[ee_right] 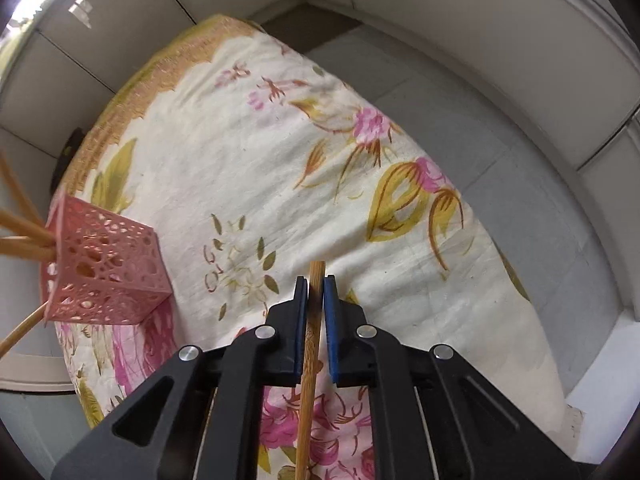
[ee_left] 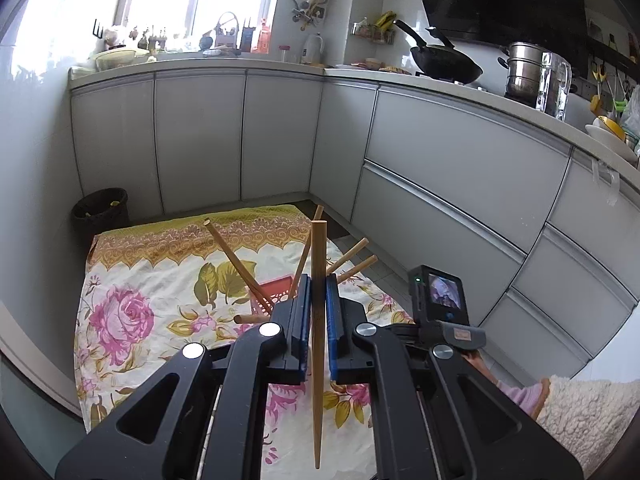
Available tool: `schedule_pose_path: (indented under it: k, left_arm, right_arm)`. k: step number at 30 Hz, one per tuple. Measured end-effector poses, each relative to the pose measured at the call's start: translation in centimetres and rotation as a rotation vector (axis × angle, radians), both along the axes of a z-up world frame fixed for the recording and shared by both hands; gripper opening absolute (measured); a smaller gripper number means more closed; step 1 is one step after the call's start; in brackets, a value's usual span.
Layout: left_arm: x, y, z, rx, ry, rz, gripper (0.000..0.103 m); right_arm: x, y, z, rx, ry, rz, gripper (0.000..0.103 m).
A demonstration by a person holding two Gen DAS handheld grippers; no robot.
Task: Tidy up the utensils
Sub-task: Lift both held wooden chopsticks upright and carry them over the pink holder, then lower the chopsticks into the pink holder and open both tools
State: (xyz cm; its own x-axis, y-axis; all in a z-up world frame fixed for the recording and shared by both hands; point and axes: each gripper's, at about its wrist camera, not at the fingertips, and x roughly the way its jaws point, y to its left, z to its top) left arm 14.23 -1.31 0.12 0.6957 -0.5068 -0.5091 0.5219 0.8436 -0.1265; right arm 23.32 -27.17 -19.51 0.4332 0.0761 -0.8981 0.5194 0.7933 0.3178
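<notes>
A chopstick (ee_left: 319,320) is pinched in the left tongs (ee_left: 318,292), another chopstick (ee_right: 312,328) in the right tongs (ee_right: 316,296). Each should be tipped point-down and lowered into the pink holder (ee_right: 104,268), seen at 9 o'clock from the right wrist, clear of the chopsticks already leaning there.

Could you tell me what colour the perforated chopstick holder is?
Pink; the holder shows best in the right wrist view.

A long wooden chopstick (ee_left: 319,320) stands nearly upright, its blunt end up and its thin tip pointing down, pinched at mid-length between blue pads. A second chopstick (ee_right: 310,352), of the same light wood, is likewise pinched between blue pads, its flat blunt end poking just past them and its shaft running back under them. A pink holder (ee_right: 102,268) with lacy cut-out walls sits on the flowered cloth (ee_right: 280,152), tilted in the right wrist view. Several more chopsticks (ee_left: 230,256) lean out of it, fanned in different directions.
</notes>
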Motion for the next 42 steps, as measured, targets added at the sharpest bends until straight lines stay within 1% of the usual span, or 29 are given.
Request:
schedule_pose_path:
  k: [2,5,8,11,14,17,22,24,27,30,34,38,42]
  left_arm:
    - [-0.2,0.3,0.2,-0.013,-0.01,0.021,0.006]
    - [-0.2,0.7,0.4,-0.037,-0.006,0.048,0.006]
    - [-0.4,0.7,0.3,-0.046,-0.004,0.067,0.006]
    - [-1.0,0.4,0.2,-0.054,-0.002,0.07,0.006]
    - [-1.5,0.1,0.4,-0.063,-0.003,0.069,0.006]
    - [-1.7,-0.1,1.0,-0.077,-0.013,0.076,0.006]
    - [-1.5,0.1,3.0,-0.133,-0.068,0.111,0.006]
    - [-1.1,0.1,3.9,-0.159,-0.104,0.136,0.006]
    - [0.1,-0.1,5.2,-0.188,-0.171,0.199,0.006]
    - [1.8,-0.8,5.9,-0.189,-0.237,0.265,0.006]
    - [4.7,-2.0,5.5,-0.186,-0.254,0.319,0.006]
    - [7.6,-3.4,4.3,-0.155,-0.258,0.355,0.006]
    - [9.7,-4.3,3.1,-0.128,-0.252,0.378,0.007]
  right_arm:
    - [-2.3,0.7,2.2,-0.031,-0.121,0.024,0.009]
    - [-5.9,1.8,6.0,-0.06,-0.278,0.05,0.009]
    - [-9.2,3.3,10.1,-0.12,-0.419,0.103,0.008]
    - [-12.2,4.7,13.4,-0.177,-0.523,0.158,0.008]
    - [-14.3,5.9,15.5,-0.221,-0.589,0.199,0.008]
    - [-15.7,6.4,17.6,-0.247,-0.638,0.222,0.008]
    - [-16.8,6.8,20.9,-0.275,-0.725,0.232,0.008]
    - [-16.6,6.8,21.9,-0.274,-0.748,0.234,0.008]
    - [-16.2,6.8,23.5,-0.273,-0.783,0.23,0.008]
    - [-15.7,6.9,24.7,-0.268,-0.81,0.227,0.008]
    - [-14.6,6.6,25.0,-0.258,-0.825,0.228,0.008]
    - [-13.2,6.0,24.4,-0.245,-0.816,0.231,0.008]
    - [-12.0,5.3,23.8,-0.232,-0.806,0.227,0.008]
